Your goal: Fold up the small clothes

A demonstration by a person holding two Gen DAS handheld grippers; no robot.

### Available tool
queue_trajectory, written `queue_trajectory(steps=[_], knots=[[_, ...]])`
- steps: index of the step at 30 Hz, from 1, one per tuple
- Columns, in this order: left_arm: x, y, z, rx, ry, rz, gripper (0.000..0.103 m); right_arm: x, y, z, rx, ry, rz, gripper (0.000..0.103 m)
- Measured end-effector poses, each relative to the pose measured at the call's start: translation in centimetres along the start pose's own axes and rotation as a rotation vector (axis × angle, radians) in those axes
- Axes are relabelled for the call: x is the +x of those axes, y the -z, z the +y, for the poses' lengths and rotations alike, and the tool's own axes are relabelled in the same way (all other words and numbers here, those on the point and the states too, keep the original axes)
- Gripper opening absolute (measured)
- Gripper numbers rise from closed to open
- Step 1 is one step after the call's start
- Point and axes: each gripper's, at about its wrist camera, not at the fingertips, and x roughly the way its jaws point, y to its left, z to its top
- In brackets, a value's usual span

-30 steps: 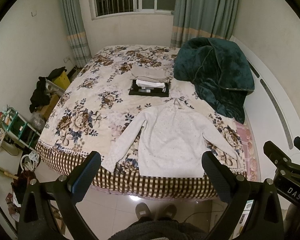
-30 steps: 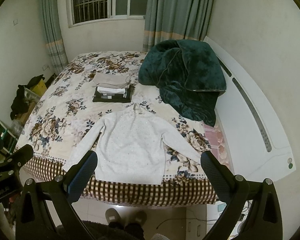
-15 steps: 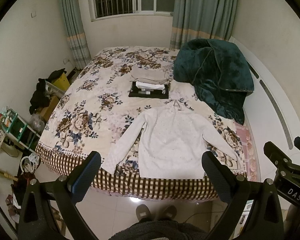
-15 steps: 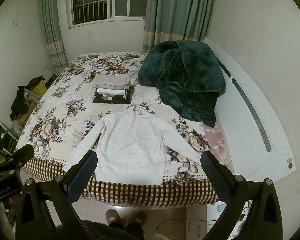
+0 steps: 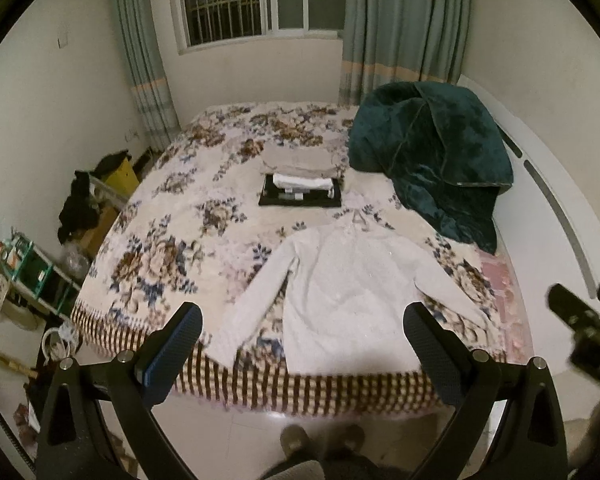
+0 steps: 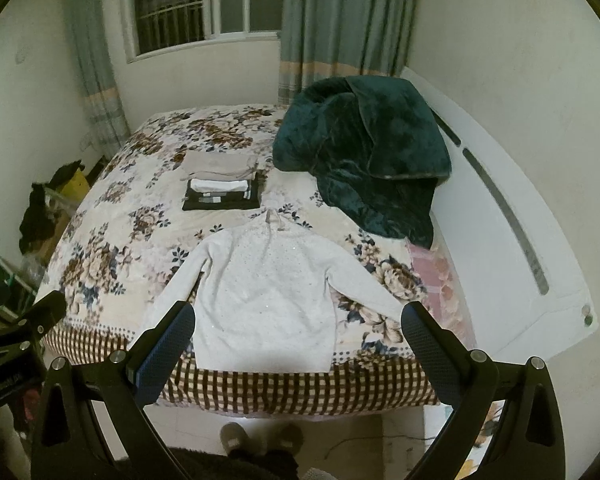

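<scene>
A small white long-sleeved sweater (image 5: 348, 288) lies flat, sleeves spread, at the near edge of the floral bed (image 5: 172, 248); it also shows in the right wrist view (image 6: 268, 292). My left gripper (image 5: 302, 340) is open and empty, held above the bed's near edge, short of the sweater's hem. My right gripper (image 6: 298, 338) is open and empty, likewise above the hem. A stack of folded clothes (image 5: 300, 188) lies behind the sweater, also seen in the right wrist view (image 6: 222, 190).
A dark green blanket (image 5: 432, 160) is heaped at the right of the bed, against the white headboard (image 6: 500, 208). Clutter and a shelf (image 5: 28, 256) stand on the floor at left. My slippered feet (image 6: 260, 438) stand at the bed's foot.
Both grippers have shifted slightly toward the bed, with some motion blur. The sweater and the stack have not moved.
</scene>
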Motion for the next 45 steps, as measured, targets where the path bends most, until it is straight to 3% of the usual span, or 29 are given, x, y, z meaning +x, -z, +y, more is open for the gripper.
queue_trajectory(steps=[4, 8, 12, 13, 16, 21, 26, 29, 30, 32, 33, 34, 37, 39, 40, 41, 42, 43, 44, 45], knots=[[6.5, 0.0, -0.2, -0.008, 0.016, 0.036, 0.103, 6.1, 1.1, -4.5, 0.171, 0.085, 0.076, 0.103], [13.6, 0.4, -1.1, 0.004, -0.005, 0.120, 0.103, 13.7, 4.5, -12.2, 0.400, 0.178, 0.170, 0.102], [21.9, 0.3, -4.4, 0.044, -0.057, 0.252, 0.103, 22.0, 9.3, -20.8, 0.593, 0.234, 0.274, 0.074], [22.9, 0.7, -4.7, 0.054, -0.069, 0.268, 0.103, 24.1, 10.6, -22.9, 0.646, 0.230, 0.295, 0.068], [27.7, 0.9, -7.8, 0.121, -0.148, 0.331, 0.103, 31.1, 15.2, -30.1, 0.872, 0.189, 0.361, 0.068], [34.7, 1.4, -11.3, 0.182, -0.205, 0.424, 0.103, 42.6, 22.1, -40.5, 1.240, 0.095, 0.412, 0.068], [42.3, 2.3, -14.4, 0.193, -0.268, 0.535, 0.103, 51.9, 27.9, -46.4, 1.603, 0.085, 0.439, 0.068], [45.8, 2.4, -16.5, 0.169, -0.281, 0.575, 0.103, 57.6, 31.0, -48.1, 1.741, 0.121, 0.511, 0.068], [46.7, 2.5, -17.2, 0.164, -0.282, 0.588, 0.103, 59.1, 31.8, -48.5, 1.760, 0.120, 0.531, 0.068], [48.1, 2.6, -18.4, 0.166, -0.278, 0.602, 0.103, 61.5, 32.9, -48.7, 1.742, 0.124, 0.532, 0.054], [48.7, 3.0, -19.0, 0.179, -0.273, 0.606, 0.103, 62.2, 32.9, -48.5, 1.681, 0.143, 0.556, 0.032], [49.2, 3.2, -19.4, 0.195, -0.271, 0.610, 0.103, 62.7, 32.9, -48.1, 1.598, 0.184, 0.611, 0.020], [50.8, 4.2, -20.7, 0.244, -0.276, 0.629, 0.103, 63.1, 35.1, -46.1, 1.492, 0.228, 0.752, 0.020], [51.5, 4.9, -21.2, 0.249, -0.278, 0.648, 0.103, 61.9, 36.5, -45.4, 1.536, 0.204, 0.731, 0.022], [51.9, 5.4, -21.0, 0.240, -0.272, 0.660, 0.103, 61.1, 36.9, -45.3, 1.588, 0.169, 0.670, 0.033], [52.3, 5.6, -21.1, 0.235, -0.269, 0.667, 0.103, 60.4, 37.1, -45.2, 1.637, 0.136, 0.604, 0.044], [52.7, 6.2, -20.8, 0.224, -0.263, 0.675, 0.103, 59.7, 37.5, -45.2, 1.710, 0.093, 0.497, 0.065], [53.1, 6.5, -20.8, 0.218, -0.262, 0.680, 0.103, 59.2, 37.8, -45.3, 1.791, 0.047, 0.378, 0.072], [53.6, 6.9, -20.6, 0.210, -0.260, 0.687, 0.103, 59.5, 38.2, -45.3, 1.867, -0.021, 0.281, 0.072], [54.1, 7.2, -20.6, 0.202, -0.255, 0.694, 0.103, 60.2, 38.4, -45.3, 1.917, -0.079, 0.236, 0.072]])
